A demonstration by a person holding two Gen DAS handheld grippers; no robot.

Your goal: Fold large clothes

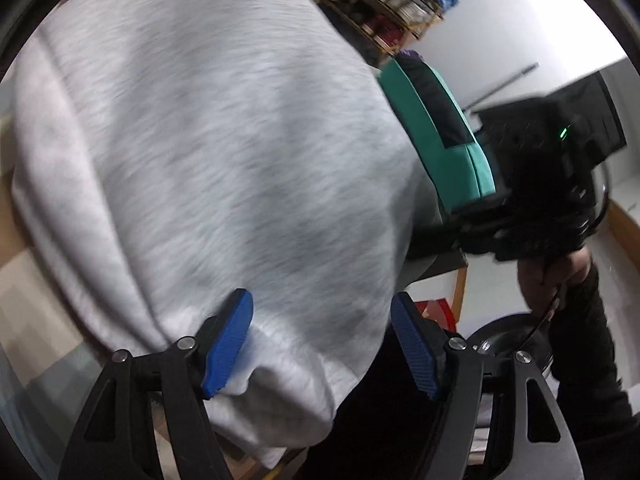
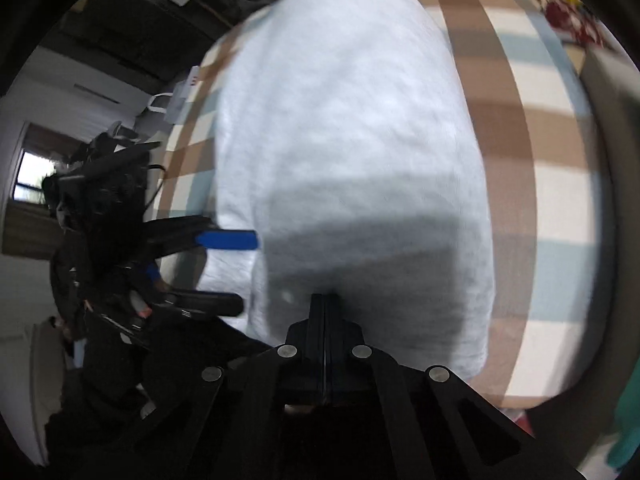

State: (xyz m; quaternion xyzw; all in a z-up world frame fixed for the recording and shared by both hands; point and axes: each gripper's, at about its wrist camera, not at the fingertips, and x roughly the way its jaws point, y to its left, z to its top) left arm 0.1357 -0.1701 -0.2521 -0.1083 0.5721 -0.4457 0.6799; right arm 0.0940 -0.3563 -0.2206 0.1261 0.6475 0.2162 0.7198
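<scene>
Checked bedding (image 2: 516, 128) bears the grey garment (image 2: 344, 140), right gripper (image 2: 325, 300) clenched on its hem, left gripper (image 1: 320, 344) released.

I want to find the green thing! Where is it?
In the left wrist view the green cushion sits right of centre, just beyond the grey garment's right edge and below the cluttered shelf.
</scene>
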